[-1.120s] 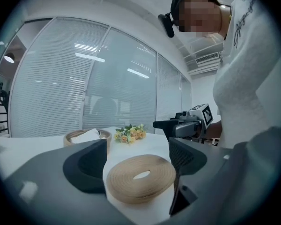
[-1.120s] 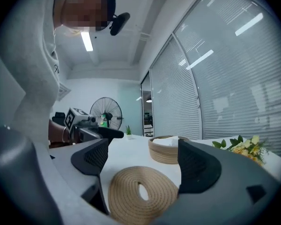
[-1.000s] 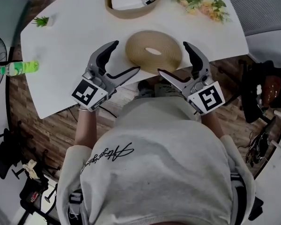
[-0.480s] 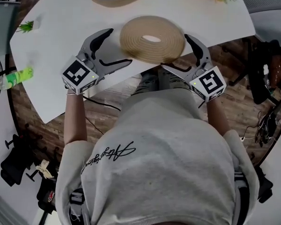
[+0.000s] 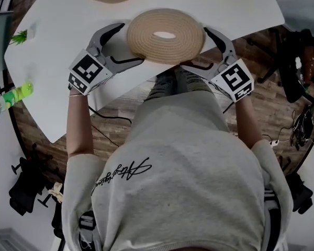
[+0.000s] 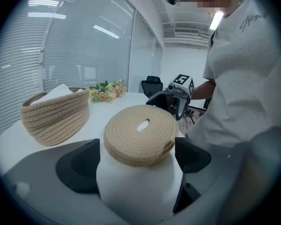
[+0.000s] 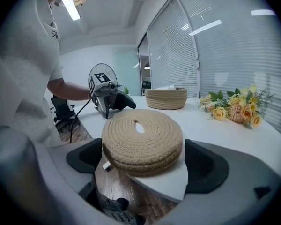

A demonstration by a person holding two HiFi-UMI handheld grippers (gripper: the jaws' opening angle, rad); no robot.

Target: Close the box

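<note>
A round woven rope lid point(image 5: 165, 34) lies flat at the near corner of the white table point(image 5: 68, 46). My left gripper point(image 5: 131, 45) stands open at its left side and my right gripper point(image 5: 194, 48) open at its right side. Both sets of jaws have just been opening. In the left gripper view the lid point(image 6: 140, 134) sits between the open jaws of the left gripper point(image 6: 136, 163), pads off it. The right gripper point(image 7: 144, 165) frames the lid point(image 7: 143, 137) the same way. The woven basket point(image 6: 56, 116) with white contents stands farther back.
A bunch of yellow flowers point(image 7: 234, 108) lies on the table beyond the lid. A green bottle point(image 5: 10, 99) and a small plant point(image 5: 20, 36) sit at the table's left side. The table edge runs just under the lid, with wooden floor below.
Both grippers have come down and tilted towards the table, closing in on the two sides of the lid. Their jaws stand wider than before.
</note>
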